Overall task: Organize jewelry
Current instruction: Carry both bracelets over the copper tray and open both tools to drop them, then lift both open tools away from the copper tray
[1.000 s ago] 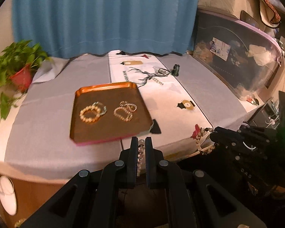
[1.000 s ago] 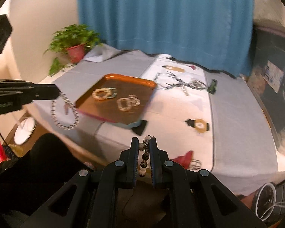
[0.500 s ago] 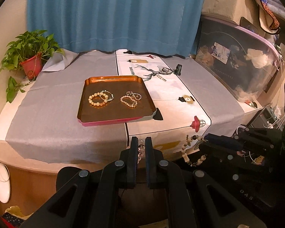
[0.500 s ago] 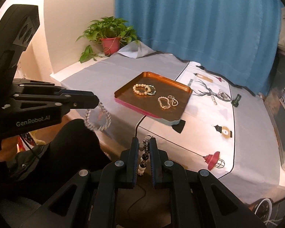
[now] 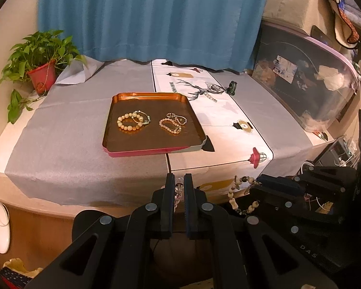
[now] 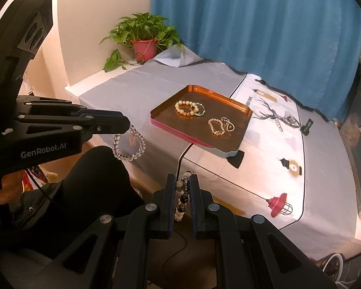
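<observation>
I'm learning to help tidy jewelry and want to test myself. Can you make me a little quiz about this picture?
1. True or false: the left tool holds a clear bead bracelet.
2. What does the right tool pinch? A) a ring B) a black-and-white bead bracelet C) a spoon
3. Fill in: the pearl bracelets lie on the copper ____.

Key: 1 true; 2 B; 3 tray.

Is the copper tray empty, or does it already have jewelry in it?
Not empty. The copper tray holds two small clusters of beaded bracelets: one at its left, one at its right.
</observation>
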Motion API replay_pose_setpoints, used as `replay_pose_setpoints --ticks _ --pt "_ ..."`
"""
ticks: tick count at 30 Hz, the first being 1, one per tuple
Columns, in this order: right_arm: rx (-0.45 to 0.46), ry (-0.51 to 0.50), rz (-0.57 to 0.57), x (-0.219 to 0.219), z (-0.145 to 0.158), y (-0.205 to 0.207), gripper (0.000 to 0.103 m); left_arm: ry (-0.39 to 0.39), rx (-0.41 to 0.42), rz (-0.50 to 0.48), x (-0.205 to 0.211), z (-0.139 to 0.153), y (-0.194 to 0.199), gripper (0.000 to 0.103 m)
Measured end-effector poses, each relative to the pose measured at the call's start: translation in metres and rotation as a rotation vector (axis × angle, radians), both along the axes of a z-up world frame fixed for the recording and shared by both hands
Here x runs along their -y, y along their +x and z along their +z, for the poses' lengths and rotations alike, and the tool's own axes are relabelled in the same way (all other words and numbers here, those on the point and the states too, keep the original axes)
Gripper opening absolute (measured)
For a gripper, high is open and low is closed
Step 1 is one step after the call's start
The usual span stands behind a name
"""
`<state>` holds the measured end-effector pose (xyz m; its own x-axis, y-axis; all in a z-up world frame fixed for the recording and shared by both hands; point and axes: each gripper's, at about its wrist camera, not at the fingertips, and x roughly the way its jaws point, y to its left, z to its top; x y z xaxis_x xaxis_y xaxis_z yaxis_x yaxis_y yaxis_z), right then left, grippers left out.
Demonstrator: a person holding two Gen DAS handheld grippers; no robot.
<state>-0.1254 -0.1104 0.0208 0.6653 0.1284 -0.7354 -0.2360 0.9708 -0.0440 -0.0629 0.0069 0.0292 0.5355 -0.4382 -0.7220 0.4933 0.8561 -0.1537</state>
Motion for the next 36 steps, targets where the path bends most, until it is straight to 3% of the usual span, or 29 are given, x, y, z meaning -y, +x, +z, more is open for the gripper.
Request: replay_pose_setpoints --ticks 11,28,36 --pt "-0.007 0.015 -0.04 0.02 -0.008 0.061 0.012 -0.002 0.0 0.039 -0.004 -0.004 0.064 0.005" --pt "0.017 0.066 -0.149 0.07 -0.043 0.264 0.012 -0.011 -0.027 0.048 0.047 -0.04 0.254 0.005" --pt "0.011 0.056 -0.207 0.087 -0.075 0.321 0.012 0.004 -0.037 0.044 0.068 -0.068 0.301 0.006"
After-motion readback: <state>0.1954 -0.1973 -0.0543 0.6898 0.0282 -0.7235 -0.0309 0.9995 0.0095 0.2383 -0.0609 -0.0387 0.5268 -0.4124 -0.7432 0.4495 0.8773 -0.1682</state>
